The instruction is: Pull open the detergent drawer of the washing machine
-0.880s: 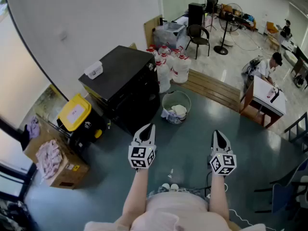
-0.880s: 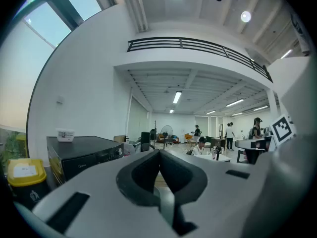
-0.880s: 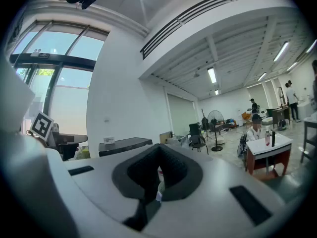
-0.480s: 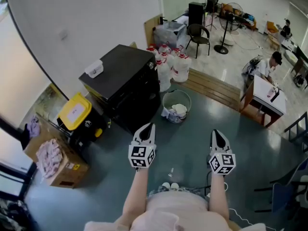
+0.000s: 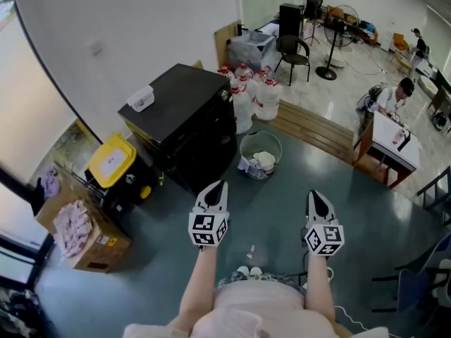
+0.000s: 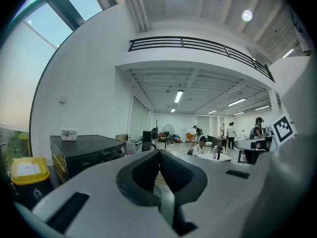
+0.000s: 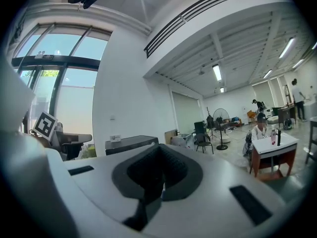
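The washing machine (image 5: pixel 184 115) is a black box against the white wall, well ahead of both grippers; it also shows in the left gripper view (image 6: pixel 91 150) and, far off, in the right gripper view (image 7: pixel 130 144). Its front panel faces the floor space; the detergent drawer is too small to make out. My left gripper (image 5: pixel 215 189) (image 6: pixel 159 152) is held level in mid-air, shut, with nothing between its jaws. My right gripper (image 5: pixel 316 197) (image 7: pixel 159 148) hangs beside it at the same height, also shut and empty. Neither touches anything.
A small white box (image 5: pixel 141 98) lies on the machine. A yellow-lidded bin (image 5: pixel 111 162) and a cardboard box of cloth (image 5: pixel 77 234) stand to its left. A white basket (image 5: pixel 259 157) and water jugs (image 5: pixel 254 94) stand to its right, a wooden platform (image 5: pixel 313 129) beyond.
The head view has drifted slightly, so the machine sits a touch further right. Both grippers keep their places and stay shut.
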Available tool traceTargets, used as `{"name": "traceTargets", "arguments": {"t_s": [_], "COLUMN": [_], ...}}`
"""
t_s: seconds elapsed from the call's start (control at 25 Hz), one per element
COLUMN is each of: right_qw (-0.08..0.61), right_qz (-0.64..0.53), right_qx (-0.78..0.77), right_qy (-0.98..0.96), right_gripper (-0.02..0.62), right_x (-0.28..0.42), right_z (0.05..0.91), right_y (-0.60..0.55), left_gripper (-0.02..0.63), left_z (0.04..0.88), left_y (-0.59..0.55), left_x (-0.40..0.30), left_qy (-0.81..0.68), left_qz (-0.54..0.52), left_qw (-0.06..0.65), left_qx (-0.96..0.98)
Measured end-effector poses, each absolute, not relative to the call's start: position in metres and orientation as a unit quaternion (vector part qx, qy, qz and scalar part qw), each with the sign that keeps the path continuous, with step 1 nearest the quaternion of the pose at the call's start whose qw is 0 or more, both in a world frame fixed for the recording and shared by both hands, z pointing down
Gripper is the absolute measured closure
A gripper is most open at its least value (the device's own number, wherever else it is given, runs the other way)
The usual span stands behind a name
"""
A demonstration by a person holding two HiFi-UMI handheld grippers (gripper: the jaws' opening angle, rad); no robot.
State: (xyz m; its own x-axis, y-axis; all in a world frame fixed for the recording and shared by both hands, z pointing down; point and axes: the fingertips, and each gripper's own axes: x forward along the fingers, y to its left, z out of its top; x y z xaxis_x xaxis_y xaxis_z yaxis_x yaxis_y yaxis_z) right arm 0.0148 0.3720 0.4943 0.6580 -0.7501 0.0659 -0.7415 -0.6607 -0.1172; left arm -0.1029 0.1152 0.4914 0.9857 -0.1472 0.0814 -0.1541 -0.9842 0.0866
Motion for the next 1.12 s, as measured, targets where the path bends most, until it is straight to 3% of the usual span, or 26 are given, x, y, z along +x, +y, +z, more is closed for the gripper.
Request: {"name": "traceTargets", "arguments": {"t_s": [0.64,0.72,0.8,0.84,1.12], "right_qw": [0.044,0.043,0.041,0.041,0.064], "right_qz": [-0.061,-0.061,-0.065,-0.067,-0.067], "right_qx": [-0.891,-0.888,-0.887,-0.886,-0.892], "right_qy": [0.447,0.453,0.456,0.456,0.442], "right_gripper": [0.566,0.515,0.47,0.447,0.236], "right_x": [0.001,0.0,-0.001,-0.001,0.006], "right_z": [0.499,0.499,0.5,0.501,0.501], "right_y": [0.346,0.343,0.341,0.34,0.337], "left_gripper": [0.577,0.556,0.431,0.403,0.275], "left_z": [0.498,0.496,0.496,0.496,0.498], "left_y": [0.124,0.126,0.128,0.129,0.126], "left_x": [-0.102,-0.102,-0.101,-0.101,-0.102], "left_qy": [-0.043,-0.039,-0.032,-0.03,-0.034], "left_qz": [0.038,0.034,0.034,0.034,0.03], "left_qw": [0.058,0.058,0.061,0.062,0.067], "left_qx": [0.997,0.997,0.997,0.997,0.997]}}
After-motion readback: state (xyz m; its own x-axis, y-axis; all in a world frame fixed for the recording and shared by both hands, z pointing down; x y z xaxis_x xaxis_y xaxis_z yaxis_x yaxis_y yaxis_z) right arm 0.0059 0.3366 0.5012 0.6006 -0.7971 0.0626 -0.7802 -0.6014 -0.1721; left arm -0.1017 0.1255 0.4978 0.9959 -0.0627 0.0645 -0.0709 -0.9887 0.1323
